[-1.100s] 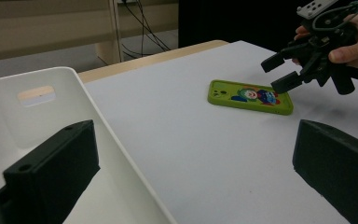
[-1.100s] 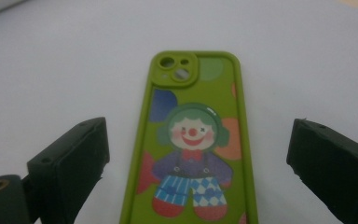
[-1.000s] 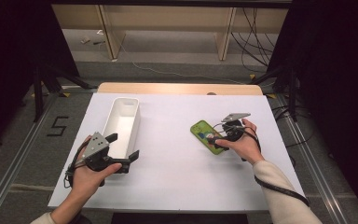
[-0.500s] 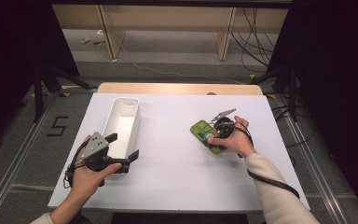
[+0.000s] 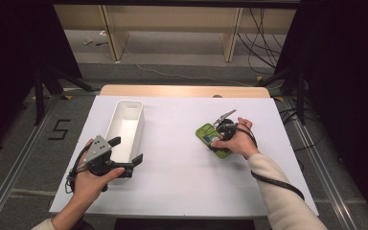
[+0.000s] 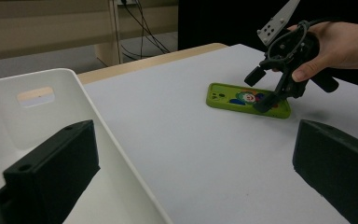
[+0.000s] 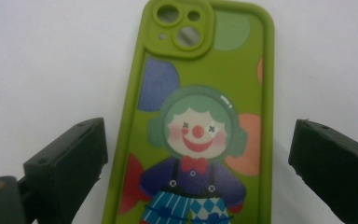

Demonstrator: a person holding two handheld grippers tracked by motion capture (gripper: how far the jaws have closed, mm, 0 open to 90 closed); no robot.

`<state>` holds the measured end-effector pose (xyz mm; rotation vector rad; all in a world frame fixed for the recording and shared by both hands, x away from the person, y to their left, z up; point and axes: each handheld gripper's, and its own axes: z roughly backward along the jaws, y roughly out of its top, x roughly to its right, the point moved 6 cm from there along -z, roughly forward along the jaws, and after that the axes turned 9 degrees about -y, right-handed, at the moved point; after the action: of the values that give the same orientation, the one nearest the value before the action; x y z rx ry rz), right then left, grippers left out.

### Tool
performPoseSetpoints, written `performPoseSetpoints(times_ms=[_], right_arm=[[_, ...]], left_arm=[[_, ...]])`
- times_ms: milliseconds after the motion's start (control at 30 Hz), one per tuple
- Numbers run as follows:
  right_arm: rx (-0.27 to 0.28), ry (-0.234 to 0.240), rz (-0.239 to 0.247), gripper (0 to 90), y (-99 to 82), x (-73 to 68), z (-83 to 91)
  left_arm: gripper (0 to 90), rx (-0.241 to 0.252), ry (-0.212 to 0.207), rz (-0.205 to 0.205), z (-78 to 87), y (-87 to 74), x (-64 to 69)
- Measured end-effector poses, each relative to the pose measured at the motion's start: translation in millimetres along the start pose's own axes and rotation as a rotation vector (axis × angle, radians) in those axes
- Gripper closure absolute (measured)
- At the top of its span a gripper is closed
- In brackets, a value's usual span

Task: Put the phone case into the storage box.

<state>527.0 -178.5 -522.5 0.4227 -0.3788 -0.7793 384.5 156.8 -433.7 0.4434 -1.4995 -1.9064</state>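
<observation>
The work in hand appears to be picking up the green phone case [image 5: 213, 140], probably for the white bin [image 5: 124, 128]; that destination is a judgement only. The case lies flat on the white table [image 5: 182, 187], right of centre in the high view, printed side up with a clown figure. The right gripper [image 7: 198, 158] hangs directly over it, jaws spread wide to either side of the case and clear of its edges; nothing is gripped. The left gripper [image 5: 124, 155] sits at lower left of the high view, beside the bin's near end, jaws wide apart and empty.

Progress: early. The approach is made; closing, lifting and placing all remain. The bin's visible interior holds nothing.

Count: one phone case, one bin, two grippers, one table.
</observation>
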Motion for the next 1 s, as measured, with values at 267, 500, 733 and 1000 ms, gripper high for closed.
performPoseSetpoints(times_ms=[267, 500, 733, 1000], right_arm=[[-0.054, -0.014, 0.026, 5.2, -2.0, -1.2, -5.2], [-0.091, -0.012, 0.031, 2.6, 0.3, -0.2, -7.3], [-0.13, -0.001, 0.043, 0.8, 2.9, 1.5, -10.2], [-0.157, 0.024, 0.045, 0.8, 4.4, 3.0, -12.2]], left_arm=[[0.0, 0.004, -0.001, 0.002, 0.3, 0.4, 0.8], [0.0, 0.005, -0.002, 0.002, 0.2, 0.5, 1.0], [0.0, 0.004, -0.003, 0.001, 0.2, 0.4, 1.1], [0.0, 0.001, -0.003, 0.0, 0.0, 0.0, 0.9]])
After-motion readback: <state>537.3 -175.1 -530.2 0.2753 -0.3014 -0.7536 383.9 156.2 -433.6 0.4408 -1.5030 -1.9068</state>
